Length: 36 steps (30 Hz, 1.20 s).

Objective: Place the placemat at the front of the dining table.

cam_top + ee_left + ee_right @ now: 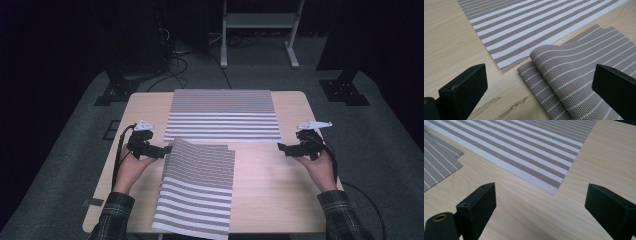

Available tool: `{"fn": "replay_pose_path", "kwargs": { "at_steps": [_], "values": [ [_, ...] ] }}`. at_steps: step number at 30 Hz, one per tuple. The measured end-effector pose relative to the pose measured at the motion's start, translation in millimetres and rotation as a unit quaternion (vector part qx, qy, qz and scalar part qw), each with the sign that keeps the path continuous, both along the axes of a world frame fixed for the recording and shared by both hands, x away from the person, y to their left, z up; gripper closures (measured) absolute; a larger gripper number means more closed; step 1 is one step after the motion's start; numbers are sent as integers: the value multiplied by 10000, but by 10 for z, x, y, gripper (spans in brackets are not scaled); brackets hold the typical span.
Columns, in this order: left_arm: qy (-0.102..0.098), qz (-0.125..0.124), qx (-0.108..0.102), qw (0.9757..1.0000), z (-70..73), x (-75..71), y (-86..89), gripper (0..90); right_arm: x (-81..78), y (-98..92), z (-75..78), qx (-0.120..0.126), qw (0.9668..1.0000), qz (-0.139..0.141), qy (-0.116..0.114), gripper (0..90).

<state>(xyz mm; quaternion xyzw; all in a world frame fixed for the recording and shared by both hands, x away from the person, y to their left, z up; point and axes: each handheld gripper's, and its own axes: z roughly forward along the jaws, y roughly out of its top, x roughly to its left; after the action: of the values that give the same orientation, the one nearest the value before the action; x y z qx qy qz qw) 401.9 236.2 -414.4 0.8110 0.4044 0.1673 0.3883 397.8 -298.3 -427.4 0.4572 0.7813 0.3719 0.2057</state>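
Note:
A striped woven placemat (223, 114) lies flat at the far middle of the wooden table (280, 185). Nearer me, a stack of similar striped mats (197, 187) lies at an angle; the far left corner of its top mat (554, 62) is curled up off the one beneath. My left gripper (167, 149) is open, its jaws apart beside that raised corner, with nothing between them. My right gripper (281, 147) is open over bare wood, just off the flat mat's near right corner (554, 191).
Bare wood (270, 170) spans the table's near right. Beyond the table stand black stands (117, 87) with cables on grey carpet, and a white frame (260, 30).

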Motion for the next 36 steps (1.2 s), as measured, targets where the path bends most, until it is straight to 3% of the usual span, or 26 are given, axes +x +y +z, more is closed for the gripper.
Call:
{"fn": "replay_pose_path", "kwargs": {
  "at_steps": [14,24,36],
  "values": [
    [-140,-219,76,9996,77,-391,13,0,-332,-101,6,73,9999,72,-81,90],
    [-139,-180,121,9997,39,-648,99,0,-560,-248,-3,149,9997,-9,-180,90],
    [-19,-97,201,9997,-97,-966,257,0,-820,-386,-89,69,9997,42,-247,90]
  ]
}}
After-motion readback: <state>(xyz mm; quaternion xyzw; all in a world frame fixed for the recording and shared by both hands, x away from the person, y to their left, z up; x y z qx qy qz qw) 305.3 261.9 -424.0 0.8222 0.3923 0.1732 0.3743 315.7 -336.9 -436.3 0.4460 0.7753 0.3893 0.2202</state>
